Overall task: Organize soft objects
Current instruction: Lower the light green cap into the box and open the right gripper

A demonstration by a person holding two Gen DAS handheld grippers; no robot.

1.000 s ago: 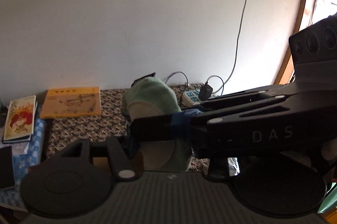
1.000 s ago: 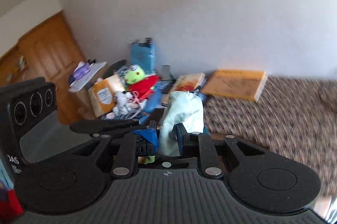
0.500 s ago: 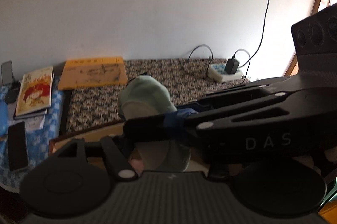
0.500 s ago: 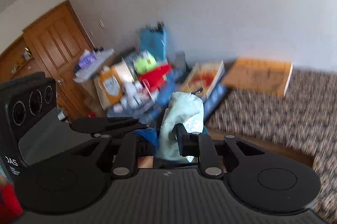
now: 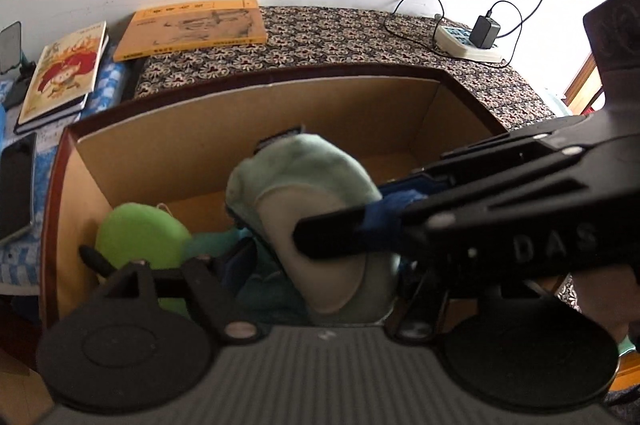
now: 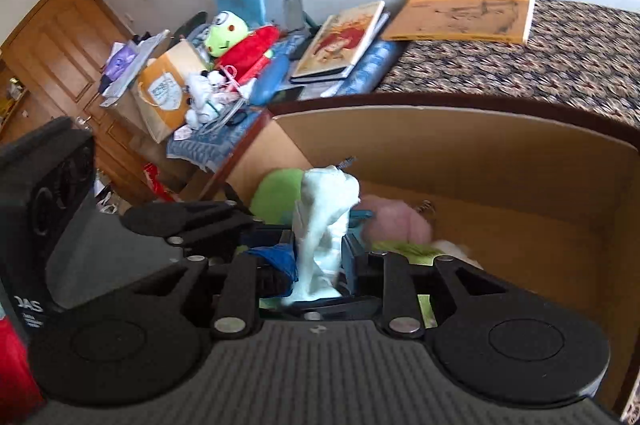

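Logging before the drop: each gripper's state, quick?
Left gripper: jaws just opening, soft toy between them.
Right gripper: jaws just opening, toy between them.

Black grippers (image 6: 316, 257); blue-taped fingers (image 5: 384, 213)

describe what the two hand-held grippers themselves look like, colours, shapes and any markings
Both are matte black plastic. The left hand-held gripper has a ribbed grey base flanked by two round black discs, with silver rivets on its linkage arms. The right hand-held gripper is built the same way. Seen from the left wrist view, its body carries pale "DAS" lettering and blue tape is wrapped around a finger.
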